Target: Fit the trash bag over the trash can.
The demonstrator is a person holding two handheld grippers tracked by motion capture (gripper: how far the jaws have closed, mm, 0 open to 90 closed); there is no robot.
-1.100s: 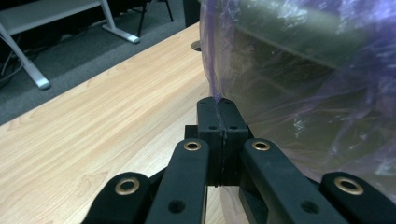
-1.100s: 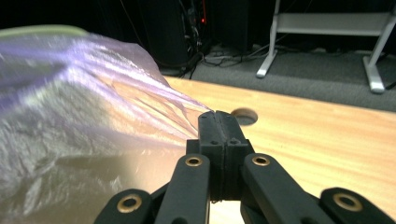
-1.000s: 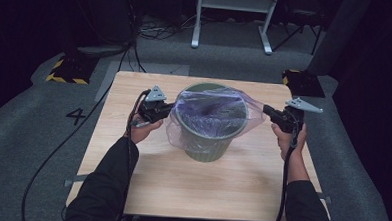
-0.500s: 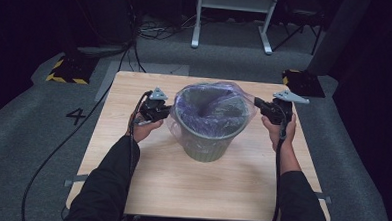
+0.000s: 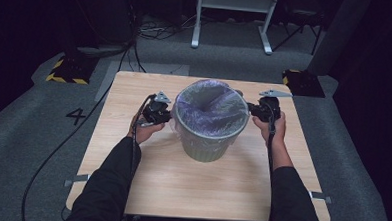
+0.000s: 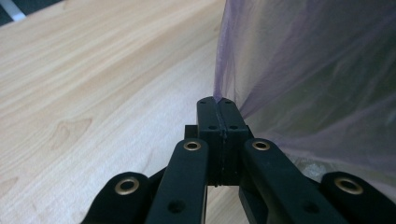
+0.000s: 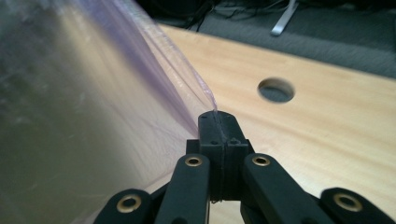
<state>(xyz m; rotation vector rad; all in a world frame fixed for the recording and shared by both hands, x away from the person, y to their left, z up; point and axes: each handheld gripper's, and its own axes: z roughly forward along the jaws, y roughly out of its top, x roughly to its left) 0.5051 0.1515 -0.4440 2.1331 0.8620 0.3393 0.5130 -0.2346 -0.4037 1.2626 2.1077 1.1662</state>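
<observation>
A green waste bin [image 5: 205,146] stands in the middle of the wooden table [image 5: 200,188], lined with a thin purple plastic bag [image 5: 211,108] folded over its rim. My left gripper [image 5: 169,115] is at the bin's left side, shut on a pinch of the bag's film [image 6: 299,70], which runs up from its tips [image 6: 218,100]. At the bin's right side my right gripper [image 5: 251,111] is shut on the bag's edge [image 7: 154,60] too; the film meets its tips [image 7: 215,113]. The bin's wall shows dimly through the bag [image 7: 42,135].
A round hole [image 7: 276,89] is cut in the tabletop near the right gripper. A white frame stand [image 5: 233,17], cables and black-and-yellow blocks [image 5: 65,70] sit on the grey carpet beyond the table. Bare tabletop lies in front of the bin.
The right gripper has moved left, in toward the bin, bringing the stretched bag edge down against the bin's side. The left gripper sank a little beside the bin. Both stayed shut on the bag.
</observation>
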